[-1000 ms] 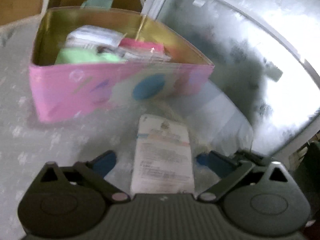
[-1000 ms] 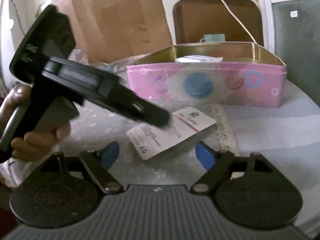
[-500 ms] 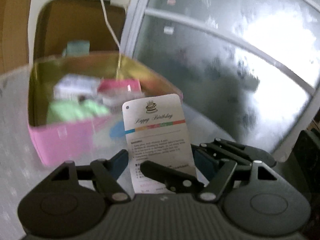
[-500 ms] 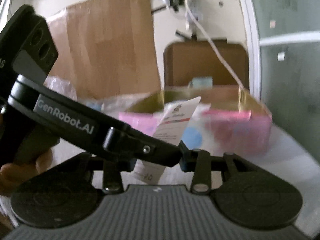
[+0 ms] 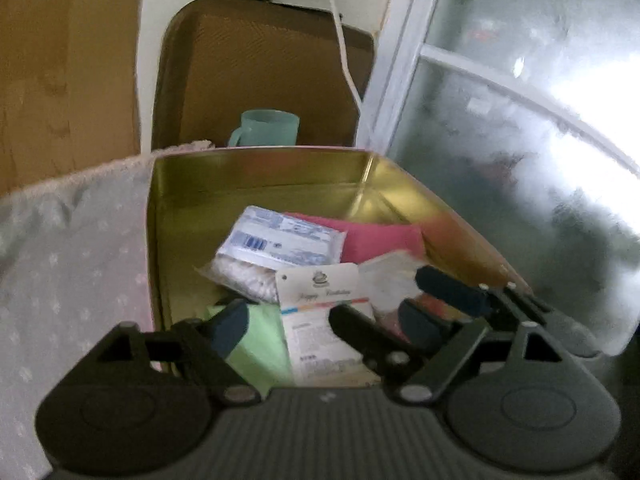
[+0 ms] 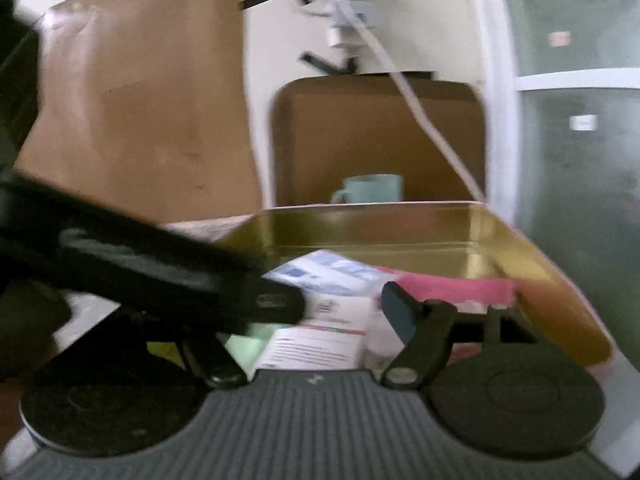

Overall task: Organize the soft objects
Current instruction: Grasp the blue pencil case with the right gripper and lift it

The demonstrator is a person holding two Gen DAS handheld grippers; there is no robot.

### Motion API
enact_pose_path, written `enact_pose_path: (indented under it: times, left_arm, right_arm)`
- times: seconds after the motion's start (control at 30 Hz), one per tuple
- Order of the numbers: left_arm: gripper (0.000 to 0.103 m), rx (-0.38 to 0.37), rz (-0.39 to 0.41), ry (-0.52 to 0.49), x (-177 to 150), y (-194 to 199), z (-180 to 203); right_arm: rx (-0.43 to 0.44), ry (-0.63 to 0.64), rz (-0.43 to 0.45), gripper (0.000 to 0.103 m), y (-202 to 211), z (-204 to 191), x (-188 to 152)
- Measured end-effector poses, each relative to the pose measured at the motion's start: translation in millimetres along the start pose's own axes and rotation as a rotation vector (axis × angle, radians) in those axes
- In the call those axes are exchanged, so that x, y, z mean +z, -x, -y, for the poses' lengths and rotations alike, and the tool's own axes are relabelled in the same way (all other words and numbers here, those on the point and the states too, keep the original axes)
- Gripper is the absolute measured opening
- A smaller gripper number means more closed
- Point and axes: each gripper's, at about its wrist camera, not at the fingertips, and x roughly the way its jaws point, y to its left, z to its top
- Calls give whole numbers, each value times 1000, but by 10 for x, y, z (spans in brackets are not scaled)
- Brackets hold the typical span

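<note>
Since the earlier frames the white birthday card [image 5: 320,312] has gone from the table to inside the pink tin [image 5: 256,184], and both grippers now reach over the tin's near wall. Both sets of jaws have just been opening after a brief closing.

Left wrist view, left to right: dotted grey tablecloth [image 5: 68,264]; the tin's gold interior; the left gripper [image 5: 324,326] spread wide, its blue pads clear of the card, which lies between them on top of the contents. Under the card: a light green cloth [image 5: 264,344], a clear packet of white pads [image 5: 276,252], a pink cloth [image 5: 384,236]. The right gripper's fingers [image 5: 452,288] enter from the right, one above and one beside the card; contact cannot be told. Only this view shows the card's print and the frosted window [image 5: 540,160].

Right wrist view, blurred: the left gripper's body [image 6: 160,276] crosses from the left and hides the right gripper's [image 6: 344,312] left finger. Visible right finger stands apart from the card [image 6: 320,344]; jaws apart. Both views show a teal mug [image 6: 372,188] behind the tin.
</note>
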Motion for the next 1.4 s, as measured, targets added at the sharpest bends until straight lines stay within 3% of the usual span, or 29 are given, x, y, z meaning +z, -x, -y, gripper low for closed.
enact_pose_path:
  times: [0.07,0.2,0.33,0.43,0.5,0.6,0.67,0.73,0.77,0.83,0.97,1.1,1.2,1.33,1.4]
  left_arm:
    - [93,-46,29,7,-67,179,-40]
    - [93,-18,139,-34,-180,608,-69]
    - [95,50,237,54,-343,1090,-490]
    - [96,182,297,146,-570,1424,-962]
    - [96,332,313,197,-769,1587,-1343]
    - [92,616,285,259,-1092,1669,-1909]
    - [90,689,295,362,-1338,1738,-2220]
    - [87,664,320,472,-1459,1836,-2403]
    - [88,646,374,480,-1476,1904,-2437]
    - [96,730,415,464,-1468,1957,-2433]
    - [96,700,406,530,-1483,1996,-2557]
    - [96,679,395,598,-1585,2046,-2636]
    - [96,664,378,632,-1610,2057,-2681]
    - [96,651,363,638,-1619,2012,-2725]
    - [97,637,353,620,-1607,1983,-2722]
  right_arm:
    - [39,-38,38,89,133,23,-17]
    - [25,102,157,89,402,-348,20]
    - [174,139,147,89,407,-729,100]
    - [283,197,73,89,255,-1129,74]
    - [350,219,-6,89,116,-1399,42]
    - [432,213,-130,89,-222,-1798,-22]
    - [425,164,-206,89,-536,-2019,-3]
    - [413,77,-269,89,-841,-2257,44]
    - [404,34,-295,89,-971,-2399,55]
    - [369,-13,-332,90,-1224,-2674,75]
    - [254,-33,-368,90,-1777,-3157,93]
    - [179,-11,-493,92,-2188,-3392,22]
    - [178,136,-481,86,-2169,-3502,-66]
    - [243,210,-456,57,-1852,-3283,-80]
    - [280,232,-464,56,-1653,-3115,-85]
